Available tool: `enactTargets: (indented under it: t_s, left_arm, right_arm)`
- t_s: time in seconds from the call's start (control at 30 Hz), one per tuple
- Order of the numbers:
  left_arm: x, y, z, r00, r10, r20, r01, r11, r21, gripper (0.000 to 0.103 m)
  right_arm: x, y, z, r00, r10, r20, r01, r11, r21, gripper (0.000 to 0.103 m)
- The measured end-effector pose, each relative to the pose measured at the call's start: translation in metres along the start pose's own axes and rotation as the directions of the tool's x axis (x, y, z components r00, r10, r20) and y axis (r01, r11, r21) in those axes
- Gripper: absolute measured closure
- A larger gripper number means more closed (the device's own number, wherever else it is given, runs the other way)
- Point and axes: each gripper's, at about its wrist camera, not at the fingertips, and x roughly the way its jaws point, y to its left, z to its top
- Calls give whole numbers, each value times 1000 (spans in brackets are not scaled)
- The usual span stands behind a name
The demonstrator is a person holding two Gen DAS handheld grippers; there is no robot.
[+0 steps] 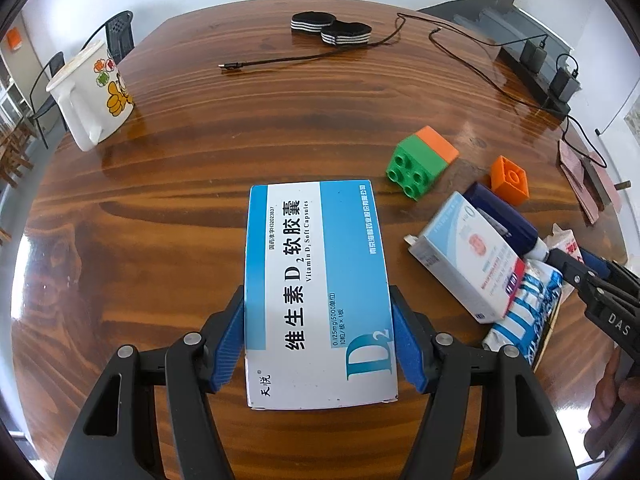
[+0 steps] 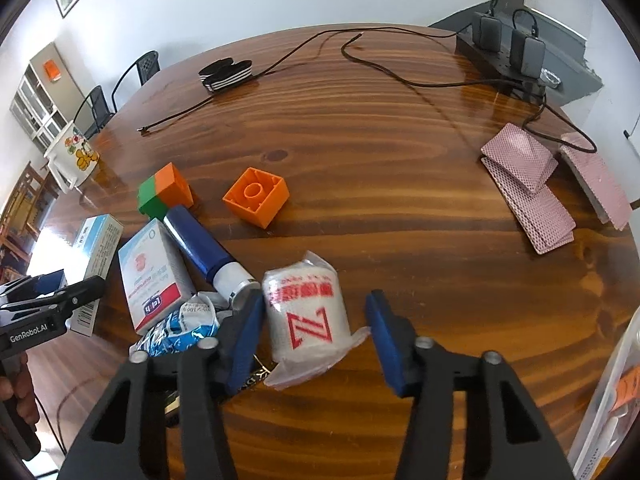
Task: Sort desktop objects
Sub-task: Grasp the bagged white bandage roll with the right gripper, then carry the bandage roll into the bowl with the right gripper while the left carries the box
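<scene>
My left gripper (image 1: 318, 332) is shut on a blue and white vitamin D2 box (image 1: 316, 280), held flat just above the wooden table (image 1: 180, 168). The box also shows in the right wrist view (image 2: 98, 252). My right gripper (image 2: 314, 332) is open around a white wrapped bandage roll (image 2: 306, 312) with red print; its left pad touches the roll, the right pad stands apart. Beside it lie a white medicine box (image 2: 154, 276), a dark blue tube (image 2: 204, 246) and a blue foil packet (image 2: 180, 330).
A green and orange brick (image 2: 164, 192) and an orange brick (image 2: 256, 196) lie mid-table. Pink playing cards (image 2: 528, 196) lie at right, a cartoon mug (image 1: 90, 96) at left. Black cables, striped bands (image 1: 332, 30) and a power strip (image 2: 504, 56) sit at the back.
</scene>
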Motion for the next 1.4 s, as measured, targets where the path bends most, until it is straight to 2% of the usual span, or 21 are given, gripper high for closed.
enactTargets:
  t_s: [0.1, 0.23, 0.8, 1.07, 1.4]
  left_arm:
    - [-3, -4, -2, 1000, 1, 2, -1, 1000, 6, 35]
    - [-14, -9, -6, 1000, 2, 17, -2, 1000, 9, 35]
    - [-60, -51, -32, 997, -18, 77, 16, 1000, 27, 35]
    - [-69, -96, -43, 996, -40, 81, 33, 995, 89, 35]
    - [-77, -154, -52, 991, -101, 83, 86, 983, 164, 35]
  right_arm:
    - [-3, 0, -3, 1000, 7, -4, -7, 1000, 4, 58]
    - [-16, -4, -10, 1000, 24, 7, -24, 999, 25, 60]
    - [-74, -28, -42, 996, 61, 64, -65, 995, 75, 61]
    - [-96, -59, -65, 995, 47, 84, -58, 990, 128, 61]
    - [-127, -113, -90, 993, -12, 116, -14, 976, 215, 61]
